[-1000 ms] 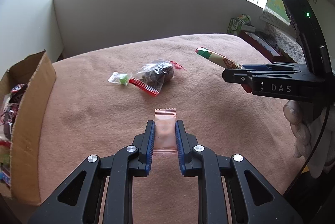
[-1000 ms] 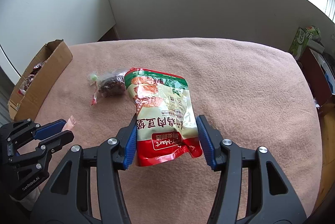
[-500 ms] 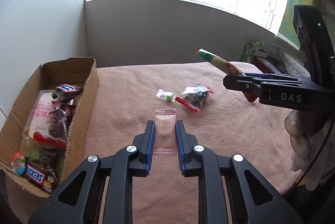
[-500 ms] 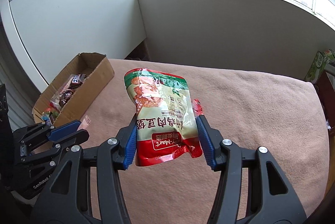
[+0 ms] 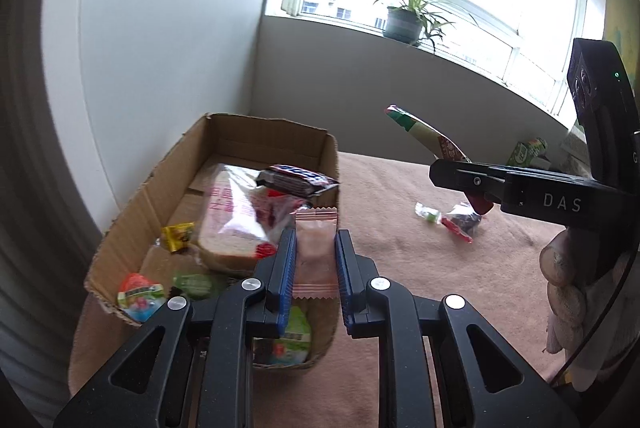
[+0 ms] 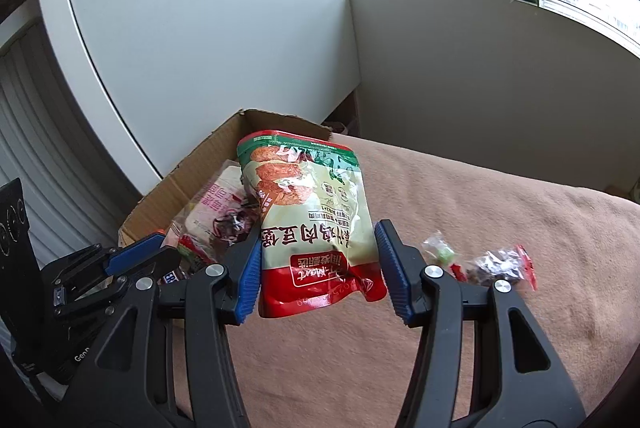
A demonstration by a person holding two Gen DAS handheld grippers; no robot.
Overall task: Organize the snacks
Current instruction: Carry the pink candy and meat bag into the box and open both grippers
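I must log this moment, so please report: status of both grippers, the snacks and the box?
Left gripper shut on pink packet, near cardboard box. Right gripper shut on red-green pouch. Two snacks on blanket. Nothing blocking.

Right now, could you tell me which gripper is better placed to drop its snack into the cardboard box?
Left: the left gripper holds its pink sachet at the cardboard box rim; the right gripper sits farther back.
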